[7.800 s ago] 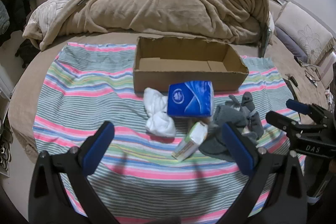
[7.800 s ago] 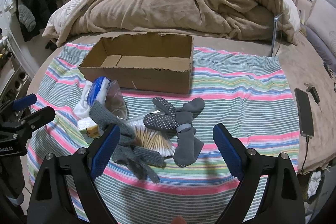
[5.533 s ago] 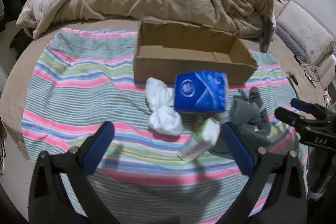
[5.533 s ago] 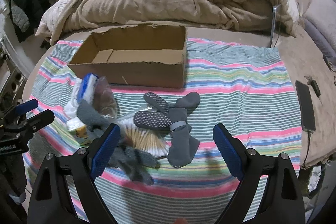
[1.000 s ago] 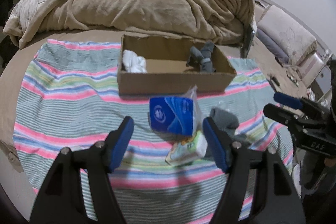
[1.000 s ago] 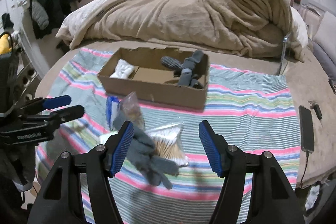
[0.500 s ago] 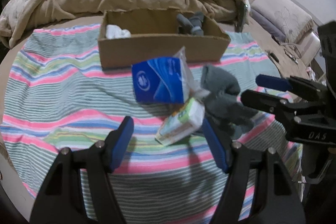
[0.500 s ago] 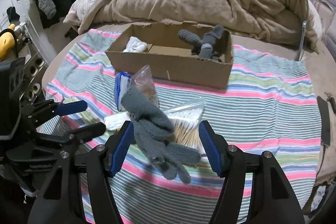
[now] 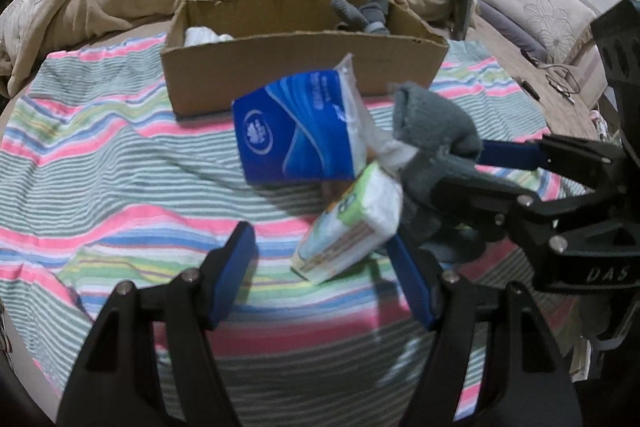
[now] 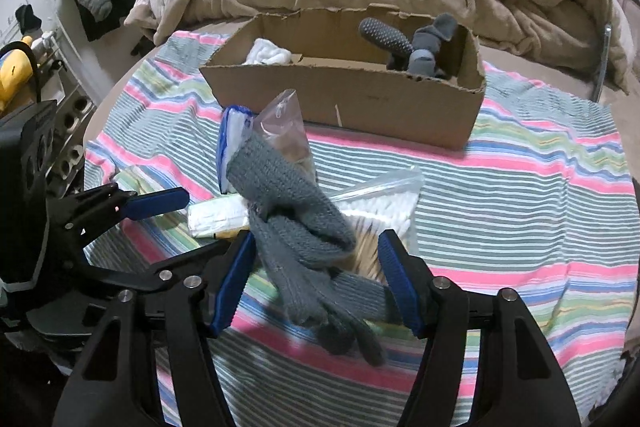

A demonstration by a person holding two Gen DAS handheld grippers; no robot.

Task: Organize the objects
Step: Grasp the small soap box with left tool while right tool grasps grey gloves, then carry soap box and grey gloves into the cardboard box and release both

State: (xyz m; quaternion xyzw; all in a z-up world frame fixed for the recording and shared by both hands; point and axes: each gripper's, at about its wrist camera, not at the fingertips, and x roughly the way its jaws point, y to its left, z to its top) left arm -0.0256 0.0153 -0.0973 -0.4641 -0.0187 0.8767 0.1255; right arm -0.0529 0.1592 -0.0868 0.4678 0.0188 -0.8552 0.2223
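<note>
Task part done: white cloth and grey socks lie in the box at upper centre, while tissue pack, green packet, swab bag and glove remain mid-frame between both half-open, empty grippers, left and right.

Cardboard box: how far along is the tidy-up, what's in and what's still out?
Done: the cardboard box holds the white socks and the dark grey socks. In hand: nothing gripped; the open right gripper straddles the grey gloves, and the open left gripper is at the green-and-white pack. Left on the striped cloth: gloves, that pack, the blue tissue pack and the cotton swab bag.
</note>
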